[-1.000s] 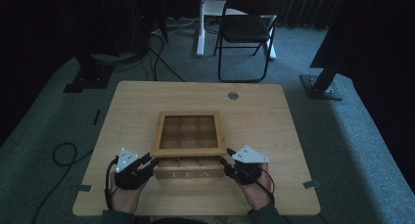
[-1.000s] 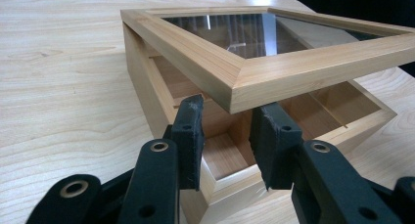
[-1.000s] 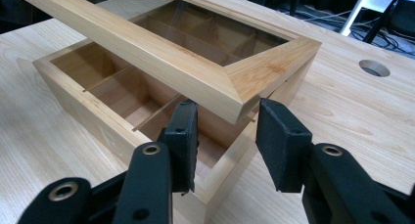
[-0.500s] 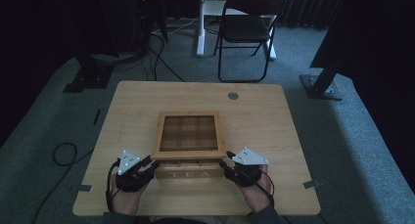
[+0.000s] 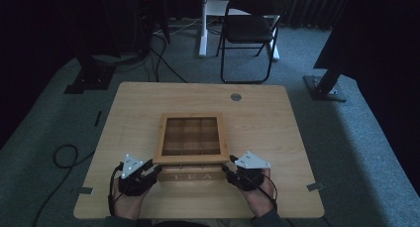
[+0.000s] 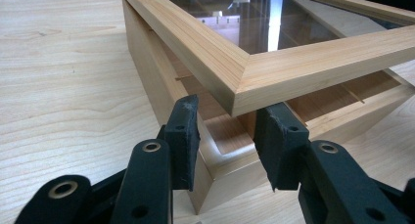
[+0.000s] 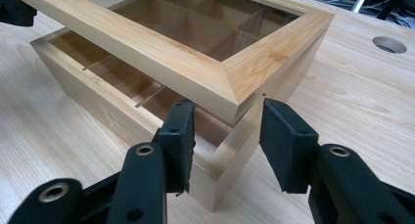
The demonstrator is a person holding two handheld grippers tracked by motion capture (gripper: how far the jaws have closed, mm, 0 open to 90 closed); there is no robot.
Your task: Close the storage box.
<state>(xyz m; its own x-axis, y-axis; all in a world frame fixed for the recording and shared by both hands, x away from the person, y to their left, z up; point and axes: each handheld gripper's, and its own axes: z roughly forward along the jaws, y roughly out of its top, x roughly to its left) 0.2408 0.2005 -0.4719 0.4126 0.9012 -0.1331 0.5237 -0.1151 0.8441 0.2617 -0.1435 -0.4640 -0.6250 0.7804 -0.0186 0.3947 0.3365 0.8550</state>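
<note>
A wooden tea box (image 5: 190, 176) marked "TEA" sits near the table's front edge. Its glass-paned lid (image 5: 190, 159) is hinged up a little at the front, leaving a gap over the compartments. My left gripper (image 5: 151, 171) is at the box's front left corner and my right gripper (image 5: 229, 170) at its front right corner. In the left gripper view the jaws (image 6: 227, 121) stand open astride the lid corner (image 6: 240, 82) and the box base (image 6: 147, 82). In the right gripper view the open jaws (image 7: 230, 119) straddle the raised lid corner (image 7: 235, 82) above the base (image 7: 98, 97).
The light wooden table (image 5: 138, 118) has a round cable hole (image 5: 236, 96) at the back. A black folding chair (image 5: 247, 33) stands beyond the table. A cable (image 5: 64, 155) lies on the carpet to the left.
The lid's front edge has come up slightly from the box. Both grippers have stayed at the front corners, shifting only a little toward me.
</note>
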